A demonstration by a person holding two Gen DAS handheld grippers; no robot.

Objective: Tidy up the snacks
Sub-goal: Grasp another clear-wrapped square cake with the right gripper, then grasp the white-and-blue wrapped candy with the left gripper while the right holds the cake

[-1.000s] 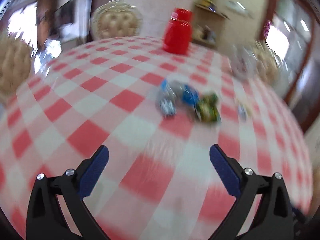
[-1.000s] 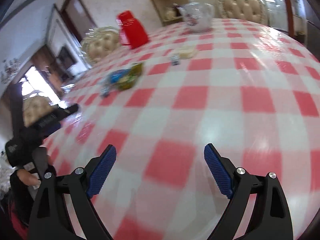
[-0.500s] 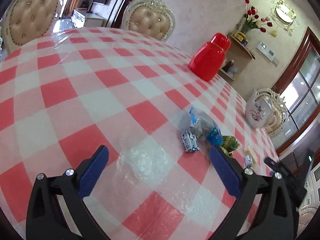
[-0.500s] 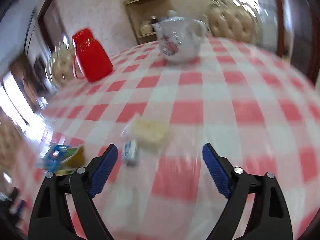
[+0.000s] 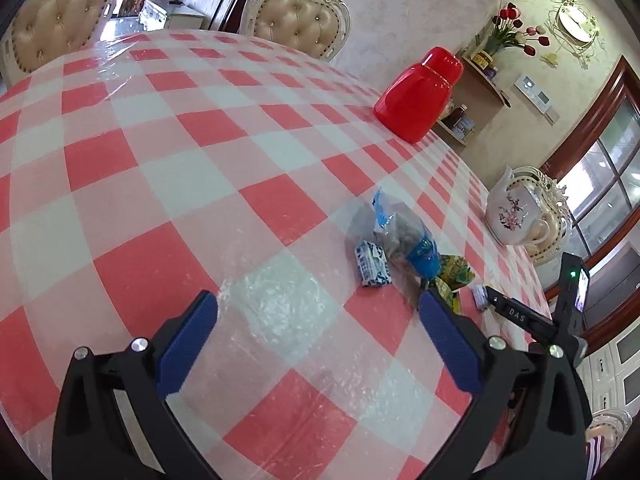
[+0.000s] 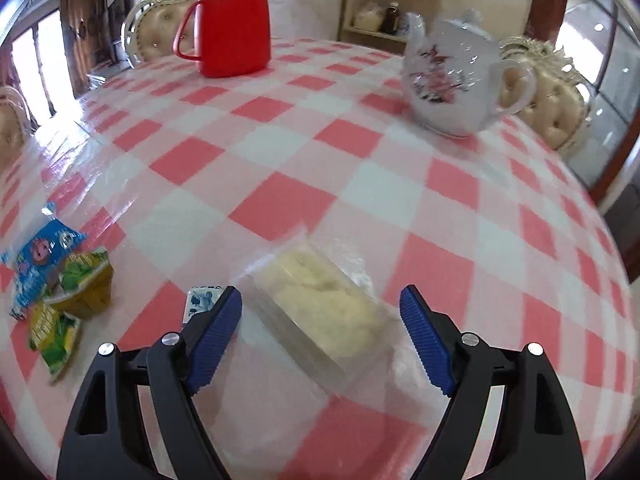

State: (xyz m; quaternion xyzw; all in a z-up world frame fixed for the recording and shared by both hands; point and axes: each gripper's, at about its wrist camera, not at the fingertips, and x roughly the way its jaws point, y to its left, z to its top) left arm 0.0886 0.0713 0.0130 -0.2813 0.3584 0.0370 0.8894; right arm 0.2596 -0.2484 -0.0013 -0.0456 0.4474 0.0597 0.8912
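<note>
Snacks lie on a red-and-white checked table. In the left wrist view a small blue-white packet (image 5: 373, 269), a blue-ended clear bag (image 5: 404, 236) and green-yellow packets (image 5: 454, 276) sit ahead and right of my open, empty left gripper (image 5: 318, 306). In the right wrist view a clear-wrapped pale yellow cake (image 6: 324, 304) lies between the open fingers of my right gripper (image 6: 320, 300). A small blue-white packet (image 6: 200, 300) is by the left fingertip. A blue bag (image 6: 36, 260) and green-yellow jelly packets (image 6: 76, 292) lie at the left. The right gripper also shows in the left wrist view (image 5: 532, 316).
A red thermos jug (image 6: 234, 20) and a white flowered teapot (image 6: 452, 76) stand at the far side of the table (image 6: 280, 208). Padded cream chairs (image 5: 300, 20) ring the table. A wall shelf with jars (image 6: 384, 12) is behind.
My right gripper has moved in low so the wrapped cake now lies between its fingers. My left gripper has come a little closer to the snack pile. Both stay open.
</note>
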